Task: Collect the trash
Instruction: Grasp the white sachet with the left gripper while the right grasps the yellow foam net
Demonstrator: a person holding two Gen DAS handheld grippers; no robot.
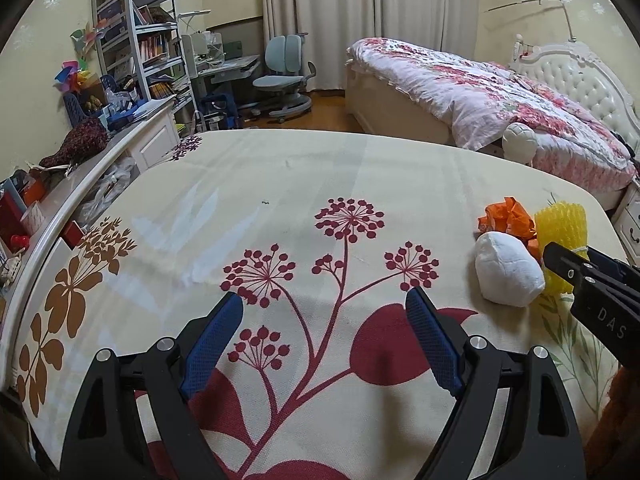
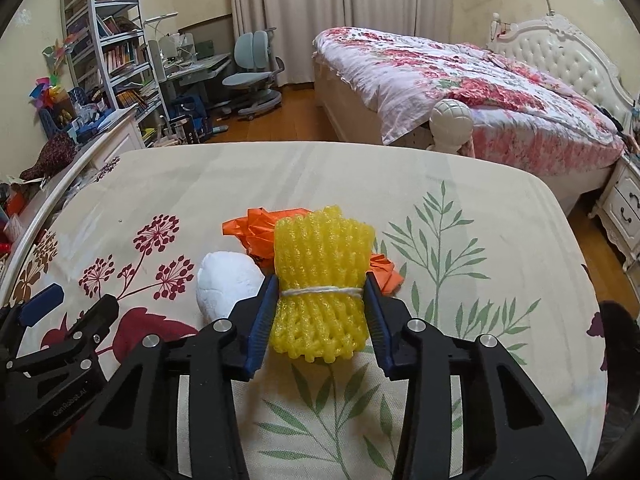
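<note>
Between my right gripper's [image 2: 320,312] pads sits the yellow foam net [image 2: 320,276], squeezed at its tie, so next comes a lift, while my left gripper [image 1: 326,340] hangs wide and empty.

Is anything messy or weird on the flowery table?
Yes. Three bits of trash sit bunched together on the cloth: a crumpled orange wrapper, a white wad, and a yellow foam net tied with string, squeezed between the right tool fingers. Nothing looks spilled.

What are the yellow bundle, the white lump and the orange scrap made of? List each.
Yellow bundle: looks like foam fruit netting, matte, with an open mesh weave, tied by white string. White lump: probably wadded tissue or soft cloth, with a fuzzy, dimpled surface. Orange scrap: likely crumpled paper or thin plastic, with sharp creases.
</note>
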